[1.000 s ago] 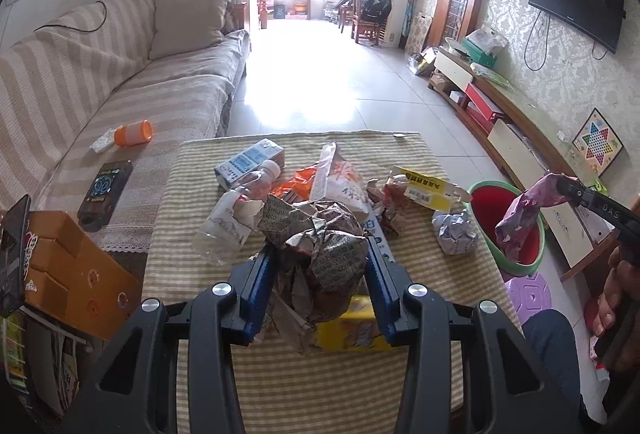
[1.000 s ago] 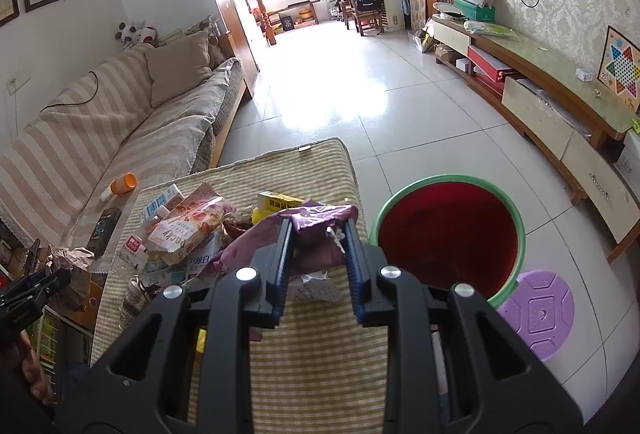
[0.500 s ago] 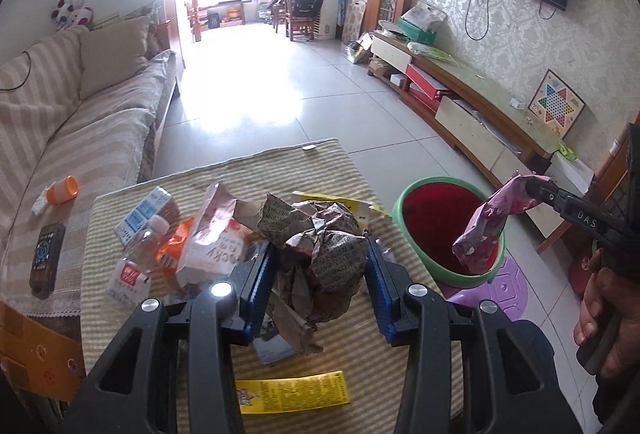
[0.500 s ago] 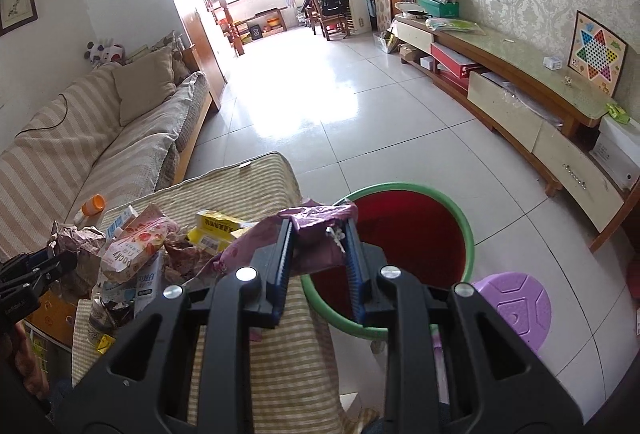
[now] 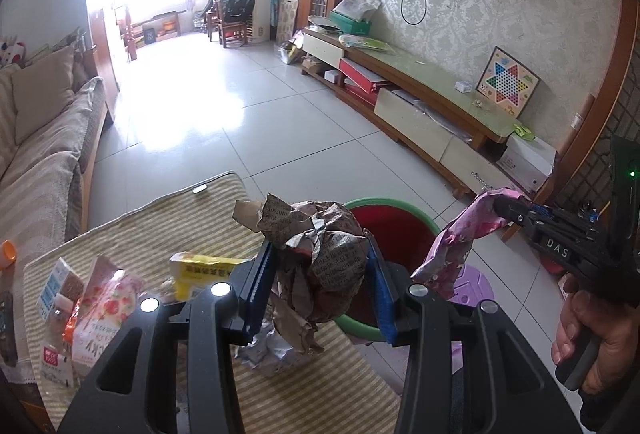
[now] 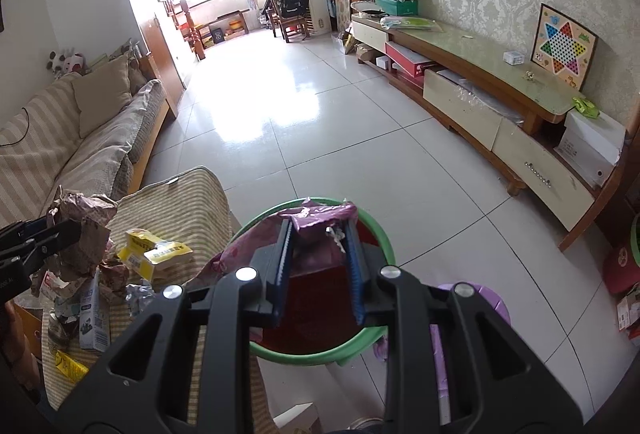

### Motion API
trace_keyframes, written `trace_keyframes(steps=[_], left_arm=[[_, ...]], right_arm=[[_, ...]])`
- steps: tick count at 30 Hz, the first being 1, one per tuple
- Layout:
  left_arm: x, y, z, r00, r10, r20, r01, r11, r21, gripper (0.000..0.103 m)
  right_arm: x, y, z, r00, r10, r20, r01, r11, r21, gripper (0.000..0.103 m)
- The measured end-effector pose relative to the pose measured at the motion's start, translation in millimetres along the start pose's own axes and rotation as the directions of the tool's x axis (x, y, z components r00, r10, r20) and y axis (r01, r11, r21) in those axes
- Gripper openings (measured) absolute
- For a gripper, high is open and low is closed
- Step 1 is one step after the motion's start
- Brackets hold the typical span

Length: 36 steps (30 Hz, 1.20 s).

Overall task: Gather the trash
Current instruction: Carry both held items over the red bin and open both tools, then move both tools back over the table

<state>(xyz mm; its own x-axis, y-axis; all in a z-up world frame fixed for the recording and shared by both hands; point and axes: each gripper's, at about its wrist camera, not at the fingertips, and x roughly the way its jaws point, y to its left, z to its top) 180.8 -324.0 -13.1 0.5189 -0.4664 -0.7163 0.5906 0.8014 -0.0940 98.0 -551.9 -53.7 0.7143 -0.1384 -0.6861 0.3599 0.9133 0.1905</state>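
Observation:
My left gripper (image 5: 320, 274) is shut on a crumpled brown printed paper wad (image 5: 320, 254), held above the table's right edge beside the bin. My right gripper (image 6: 319, 250) is shut on a purple foil wrapper (image 6: 320, 220), which hangs over the red bin with a green rim (image 6: 320, 354). In the left wrist view the same wrapper (image 5: 456, 246) dangles from the right gripper (image 5: 504, 207) just right of the bin (image 5: 396, 234). The left gripper (image 6: 60, 234) with its wad (image 6: 86, 230) shows at the left edge of the right wrist view.
A low table with a striped cloth (image 5: 160, 218) carries more litter: a yellow box (image 5: 200, 272), a pink snack bag (image 5: 100, 306), a small carton (image 5: 56, 284), foil scraps. A purple stool (image 6: 480, 302) stands beside the bin. Sofa at left, TV cabinet (image 6: 480, 81) at right, bare tiled floor between.
Both grippers swung to the right with their loads: the wrapper went from over the table to over the bin, and the paper wad moved from the table's middle to its right edge.

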Motion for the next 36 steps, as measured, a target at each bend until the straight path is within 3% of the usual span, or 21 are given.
trace_keyframes(steps=[9, 20, 25, 30, 32, 36], left_arm=[[51.9, -25.1, 16.0, 0.996, -0.076, -0.037, 0.077, 0.997, 0.024, 0.042], [89.7, -38.8, 28.2, 0.989, -0.138, -0.061, 0.139, 0.990, 0.010, 0.046], [96.5, -36.3, 27.9, 0.985, -0.162, -0.062, 0.162, 0.987, -0.010, 0.056], [95.6, -31.6, 26.5, 0.984, -0.175, -0.045, 0.173, 0.984, -0.034, 0.075], [95.1, -28.9, 26.0, 0.982, -0.183, -0.039, 0.181, 0.982, -0.046, 0.078], [93.0, -25.1, 26.1, 0.982, -0.184, -0.032, 0.182, 0.982, -0.055, 0.082]], right_arm=[[25.4, -21.1, 5.2, 0.998, -0.063, -0.013, 0.062, 0.997, -0.047, 0.025], [45.2, -22.9, 2.7, 0.996, -0.082, -0.045, 0.077, 0.992, -0.099, 0.026], [50.4, -17.6, 4.9, 0.995, -0.083, -0.051, 0.076, 0.989, -0.125, 0.029], [50.7, -12.4, 4.3, 0.995, -0.085, -0.046, 0.078, 0.987, -0.143, 0.052], [49.9, -10.7, 4.1, 0.996, -0.080, -0.039, 0.074, 0.986, -0.146, 0.061], [48.6, -6.4, 4.6, 0.996, -0.080, -0.036, 0.074, 0.984, -0.161, 0.066]])
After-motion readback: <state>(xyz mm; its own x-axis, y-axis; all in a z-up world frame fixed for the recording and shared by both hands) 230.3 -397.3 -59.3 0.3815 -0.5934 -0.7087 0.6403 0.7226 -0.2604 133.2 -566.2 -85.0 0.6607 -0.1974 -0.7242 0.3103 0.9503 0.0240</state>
